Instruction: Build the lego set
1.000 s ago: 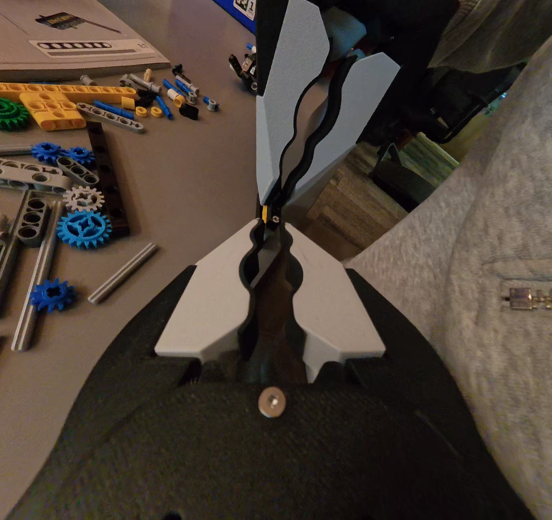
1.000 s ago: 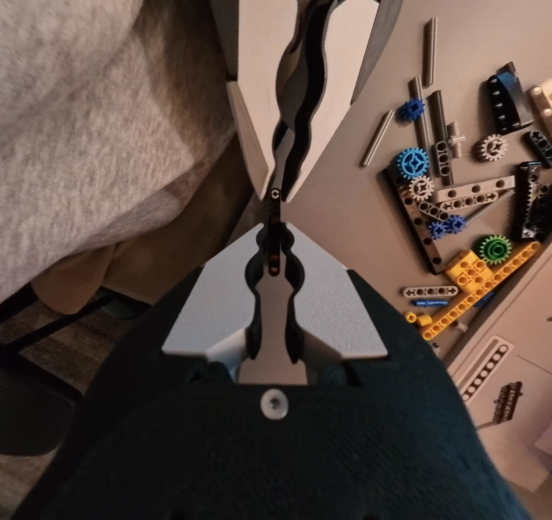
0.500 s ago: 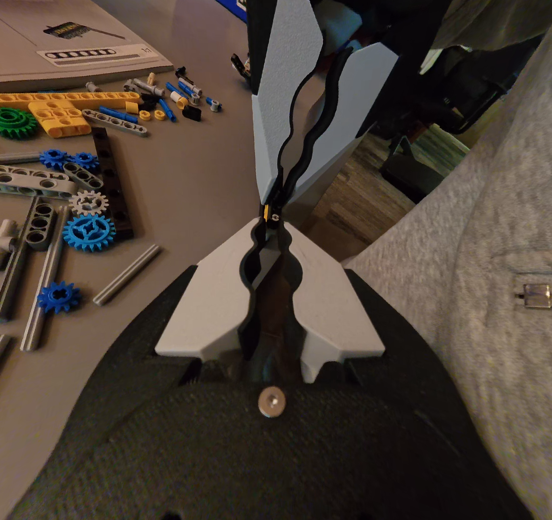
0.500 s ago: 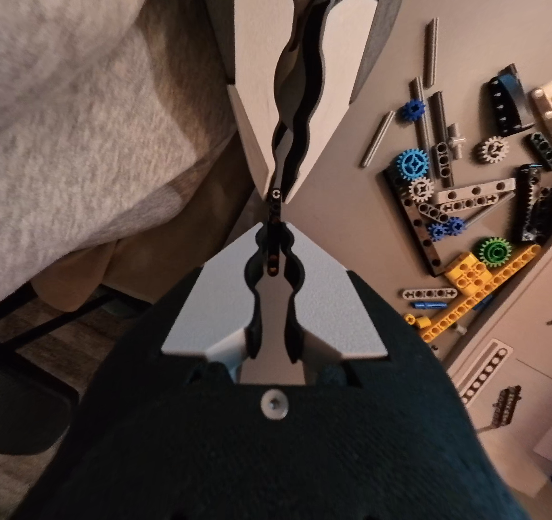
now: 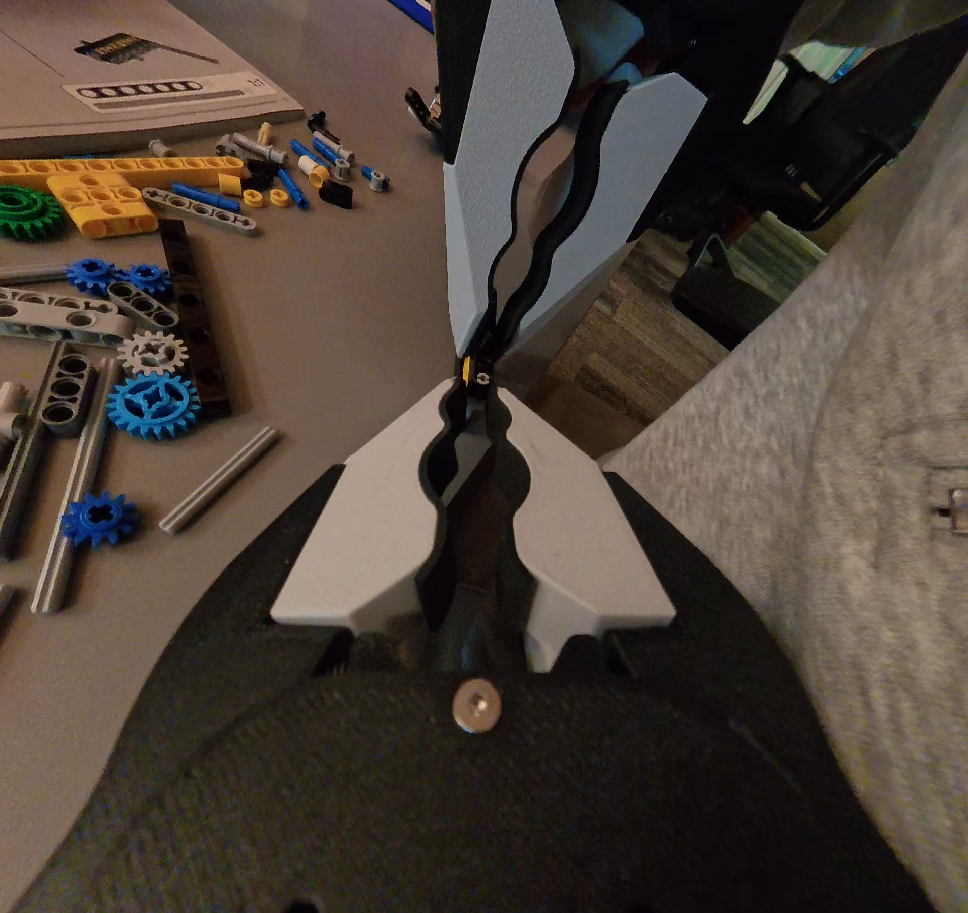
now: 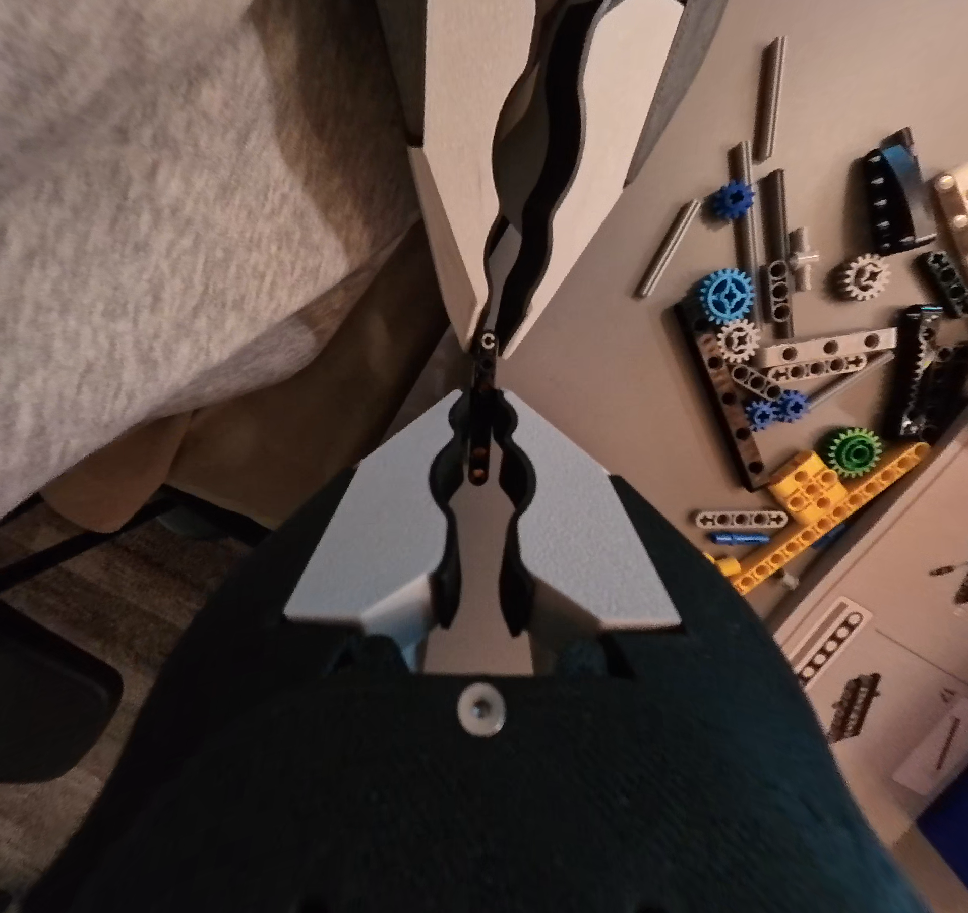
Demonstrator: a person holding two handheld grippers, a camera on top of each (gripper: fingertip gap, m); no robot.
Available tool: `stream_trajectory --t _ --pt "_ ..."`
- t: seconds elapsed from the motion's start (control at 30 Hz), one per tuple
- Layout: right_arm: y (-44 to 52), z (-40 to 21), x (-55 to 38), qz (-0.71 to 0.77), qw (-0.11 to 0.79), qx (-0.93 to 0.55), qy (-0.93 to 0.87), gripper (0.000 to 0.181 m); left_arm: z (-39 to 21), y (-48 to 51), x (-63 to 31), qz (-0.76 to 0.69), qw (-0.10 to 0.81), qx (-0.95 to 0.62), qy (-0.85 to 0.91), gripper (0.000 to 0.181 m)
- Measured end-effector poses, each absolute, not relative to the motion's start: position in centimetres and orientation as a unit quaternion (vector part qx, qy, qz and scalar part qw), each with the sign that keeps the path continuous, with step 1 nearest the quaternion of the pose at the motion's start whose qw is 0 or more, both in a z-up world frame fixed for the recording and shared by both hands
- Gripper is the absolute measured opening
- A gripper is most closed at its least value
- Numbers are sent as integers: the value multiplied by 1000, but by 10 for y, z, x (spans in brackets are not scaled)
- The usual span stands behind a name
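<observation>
My two grippers meet tip to tip in the air beside the table edge. My right gripper (image 6: 482,399) is shut on a thin black beam with holes (image 6: 479,460), which lies between its jaws and sticks out past the tips. My left gripper (image 5: 473,394) is shut on the beam's far end (image 5: 481,378), where a small yellow piece (image 5: 465,369) also shows. In the left wrist view the right gripper (image 5: 484,345) comes in from above. In the right wrist view the left gripper (image 6: 488,345) comes in from above.
Loose parts lie on the grey table (image 5: 325,311): a blue gear (image 5: 152,405), a green gear (image 5: 26,212), a yellow beam (image 5: 120,167), a grey axle (image 5: 220,479), several pins. An instruction booklet (image 5: 131,60) lies behind them. A person's grey sweater (image 5: 812,468) fills the right. Only a small space, under 4 cm, lies between the two pairs of fingers. Left tips and right tips are each some 10 cm from the blue gear (image 5: 152,405). It turns up in the right wrist view (image 6: 728,290) as well.
Both grippers stay shut and tip to tip on the black beam. The pair has shifted only slightly against the table.
</observation>
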State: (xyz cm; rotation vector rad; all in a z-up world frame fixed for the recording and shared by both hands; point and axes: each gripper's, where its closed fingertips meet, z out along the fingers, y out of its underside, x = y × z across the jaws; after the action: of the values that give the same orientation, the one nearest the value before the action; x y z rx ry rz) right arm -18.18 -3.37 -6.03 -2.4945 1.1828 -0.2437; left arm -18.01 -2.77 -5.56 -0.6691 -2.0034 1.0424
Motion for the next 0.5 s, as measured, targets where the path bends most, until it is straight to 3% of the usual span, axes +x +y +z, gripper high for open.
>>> stream_trajectory --t 0.5 --pt "-34 -61 -182 -80 178 -881 431 6 -56 -28 -180 403 390 -256 -787 7"
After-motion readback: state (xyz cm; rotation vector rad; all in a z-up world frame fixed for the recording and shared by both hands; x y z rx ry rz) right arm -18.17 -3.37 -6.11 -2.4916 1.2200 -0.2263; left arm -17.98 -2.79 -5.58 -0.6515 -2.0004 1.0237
